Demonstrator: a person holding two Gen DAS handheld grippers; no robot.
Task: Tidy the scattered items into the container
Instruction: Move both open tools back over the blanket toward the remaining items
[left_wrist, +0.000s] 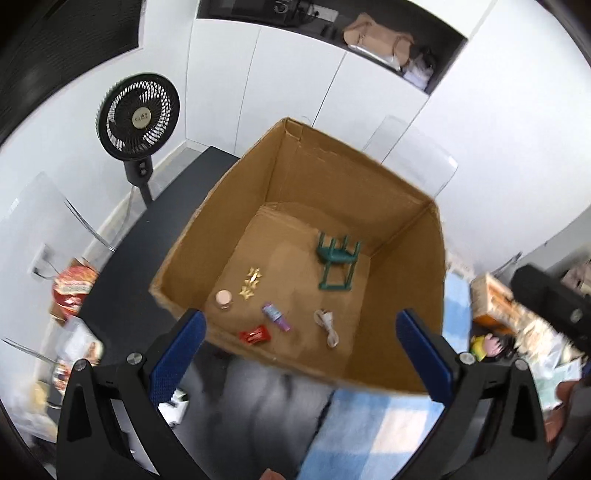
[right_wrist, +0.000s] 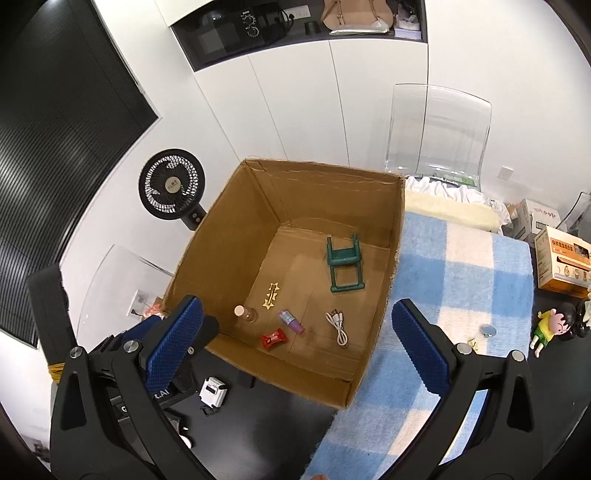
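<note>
An open cardboard box (left_wrist: 406, 229) (right_wrist: 229, 229) stands on a black table. Inside lie a green toy stool (left_wrist: 336, 262) (right_wrist: 345, 264), a gold star clip (left_wrist: 251, 282) (right_wrist: 270, 294), a small pink-capped bottle (left_wrist: 224, 299) (right_wrist: 245, 314), a purple tube (left_wrist: 276, 316) (right_wrist: 291, 322), a red candy wrapper (left_wrist: 254, 335) (right_wrist: 273, 338) and a white cable (left_wrist: 327, 325) (right_wrist: 338, 325). My left gripper (left_wrist: 301, 350) is open and empty above the box's near rim. My right gripper (right_wrist: 295, 339) is open and empty above the box's near side.
A blue-and-white checked blanket (right_wrist: 454, 295) (left_wrist: 369, 432) lies right of the box, with a silver disc (right_wrist: 489, 330) on it. A cartoon figurine (right_wrist: 550, 326), an orange carton (right_wrist: 561, 258), a white gadget (right_wrist: 213, 391), a black fan (left_wrist: 138, 114) and clear chairs (right_wrist: 439, 129) surround it.
</note>
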